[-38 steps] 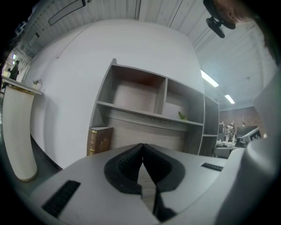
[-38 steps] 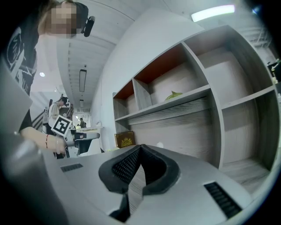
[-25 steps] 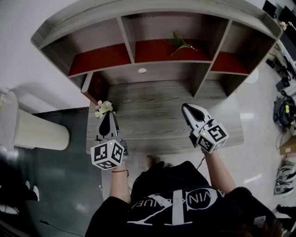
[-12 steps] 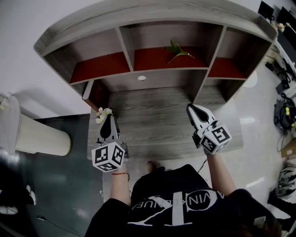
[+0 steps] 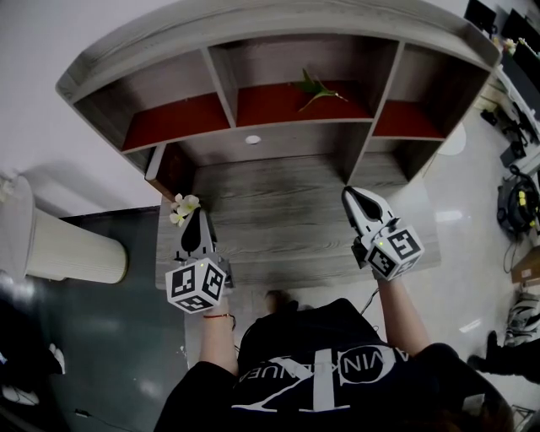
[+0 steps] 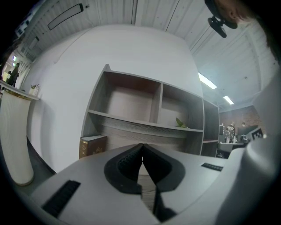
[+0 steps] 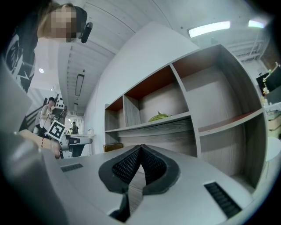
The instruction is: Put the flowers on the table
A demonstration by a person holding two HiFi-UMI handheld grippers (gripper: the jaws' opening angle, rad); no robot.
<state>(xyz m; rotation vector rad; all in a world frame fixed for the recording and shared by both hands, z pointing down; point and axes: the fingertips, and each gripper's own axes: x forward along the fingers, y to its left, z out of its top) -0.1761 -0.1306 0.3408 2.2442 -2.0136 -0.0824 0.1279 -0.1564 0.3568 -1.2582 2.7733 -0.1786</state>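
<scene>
White flowers (image 5: 182, 207) at bench (image 5: 278, 228) left edge, just beside left gripper (image 5: 197, 216); contact unclear. Leafy sprig (image 5: 317, 86) in middle shelf compartment. Right gripper (image 5: 348, 195) hovers over bench. Jaws of 2 grippers pressed together, nothing seen between. Next, likely: part jaws, reach for sprig.

We see the surface (image 5: 278, 215) in matt grey wood grain, faintly streaked. The shelf unit (image 5: 278, 25) behind the surface has the same finish, with compartment floors of flat matt red. The left hand-held gripper (image 5: 194, 216) and right hand-held gripper (image 5: 349, 195) have smooth matt grey plastic shells; their pads (image 7: 127, 169) are black and finely ribbed. The floor (image 5: 472, 211) right of the surface looks glossy. The flowers (image 5: 182, 206) at the surface's left edge have soft pale petals.
</scene>
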